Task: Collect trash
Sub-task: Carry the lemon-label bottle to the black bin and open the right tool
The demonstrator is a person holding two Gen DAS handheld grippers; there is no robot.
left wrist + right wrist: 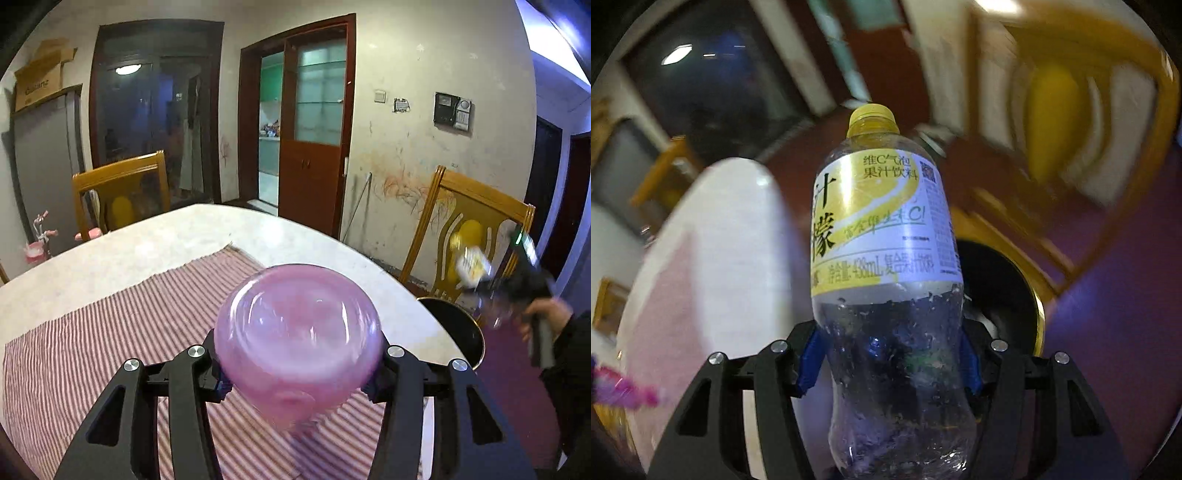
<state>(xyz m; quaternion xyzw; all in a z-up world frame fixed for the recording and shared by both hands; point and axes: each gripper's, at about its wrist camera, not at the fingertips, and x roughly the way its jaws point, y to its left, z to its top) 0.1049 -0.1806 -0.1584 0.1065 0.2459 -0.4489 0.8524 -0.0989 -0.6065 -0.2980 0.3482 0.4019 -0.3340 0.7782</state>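
A pink translucent cup (299,332) lies sideways between the jaws of my left gripper (297,373), which is shut on it above the striped cloth (110,325). My right gripper (890,362) is shut on a clear plastic bottle (886,229) with a yellow cap and a yellow-white label, its blue pads (812,362) pressing the lower body. In the left wrist view that bottle (472,266) shows blurred off the table's right side, carried by a hand (546,317). A black bin with a gold rim (1039,317) stands on the floor just behind the bottle.
The round pale table (155,251) carries the red-striped cloth. The bin (461,332) sits by the table's right edge, in front of a wooden chair (476,206). A second chair (122,184) stands at the far left. Purple floor lies to the right.
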